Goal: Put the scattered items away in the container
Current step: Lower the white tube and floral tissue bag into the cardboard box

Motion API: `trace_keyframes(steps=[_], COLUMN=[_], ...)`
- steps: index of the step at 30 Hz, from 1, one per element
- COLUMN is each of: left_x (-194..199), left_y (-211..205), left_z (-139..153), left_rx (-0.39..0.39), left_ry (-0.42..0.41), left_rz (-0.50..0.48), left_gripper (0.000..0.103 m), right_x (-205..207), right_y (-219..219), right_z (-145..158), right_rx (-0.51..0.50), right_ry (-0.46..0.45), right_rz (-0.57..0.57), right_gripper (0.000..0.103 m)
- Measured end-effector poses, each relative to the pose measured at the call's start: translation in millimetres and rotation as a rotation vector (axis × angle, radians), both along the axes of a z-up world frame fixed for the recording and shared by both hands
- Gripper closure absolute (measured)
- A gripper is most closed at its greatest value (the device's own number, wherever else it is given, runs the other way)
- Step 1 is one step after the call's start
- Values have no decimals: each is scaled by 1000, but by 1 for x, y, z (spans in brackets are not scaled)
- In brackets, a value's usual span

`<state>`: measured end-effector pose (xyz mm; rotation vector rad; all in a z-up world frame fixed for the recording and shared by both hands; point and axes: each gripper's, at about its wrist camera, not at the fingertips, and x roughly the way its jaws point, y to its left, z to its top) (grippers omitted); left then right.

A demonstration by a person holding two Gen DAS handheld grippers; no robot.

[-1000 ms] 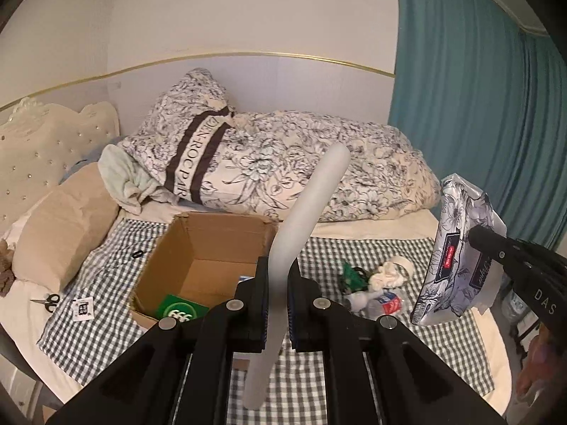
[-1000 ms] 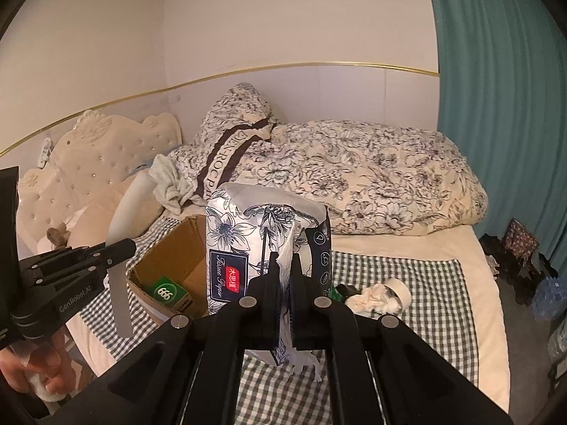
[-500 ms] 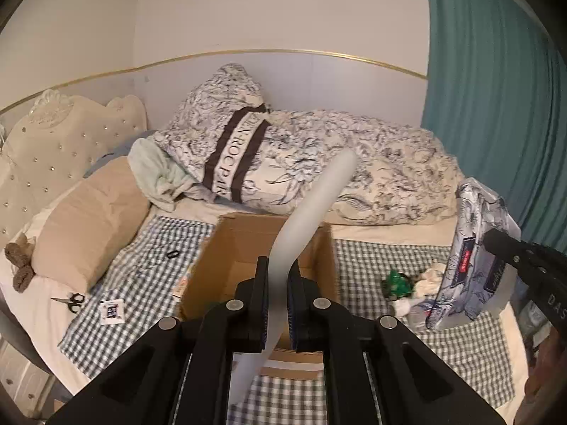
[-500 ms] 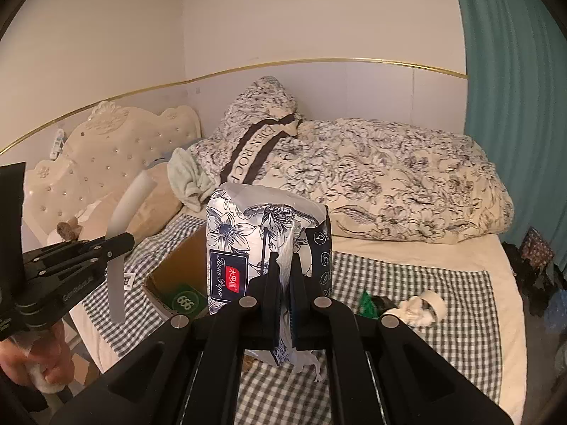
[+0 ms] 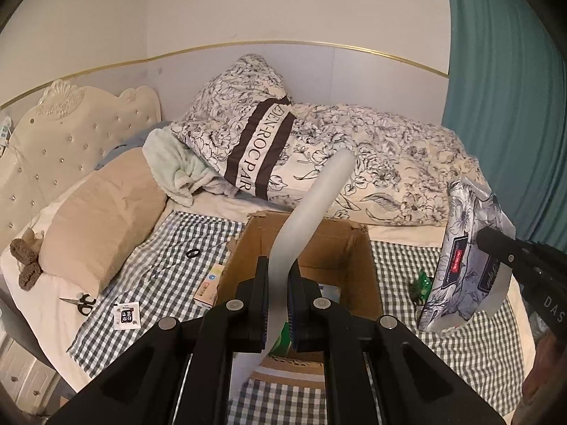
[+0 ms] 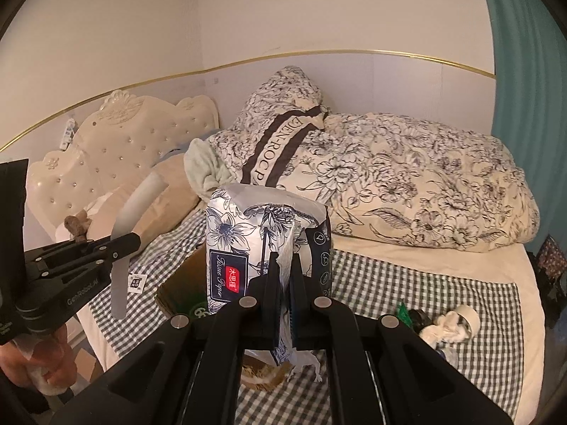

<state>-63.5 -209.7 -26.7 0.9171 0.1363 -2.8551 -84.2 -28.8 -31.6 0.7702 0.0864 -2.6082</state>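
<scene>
Up front in the left wrist view, the left gripper is clenched on a pale curved shoehorn whose long end rises toward one o'clock, over the open cardboard box standing on the checked cloth. Inside the box a green packet peeks out just behind the fingers. At nine o'clock from the box lie a small black ring, a flat pink-and-white carton touching the box wall, a printed tag and scissors near the tan pillow. At three o'clock the right gripper grasps a flowered tissue pack, held in the air beside the box. Turning to the right wrist view, the right gripper pinches the loose wrapper of the tissue pack, which stands upright and hides much of the box behind it. At nine o'clock the left gripper carries the shoehorn, with a hand below it. At four o'clock, well apart from the box, a green wrapper, a crumpled white cloth and a white tape roll lie together on the cloth.
</scene>
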Motion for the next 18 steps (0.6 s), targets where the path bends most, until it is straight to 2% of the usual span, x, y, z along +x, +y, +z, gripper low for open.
trace_keyframes(steps=[10, 18], left_x=[-34, -63], left_y=[-8, -24], left_z=[-14, -34], left_rx=[29, 62], left_ry=[0, -24], left_rz=[-31, -20], left_gripper=[95, 95], right_x=[-35, -66], right_y=[-22, -39], right_z=[-22, -45], right_rx=[20, 36], right_ry=[-41, -84], right_rz=[26, 48], right_gripper=[100, 100])
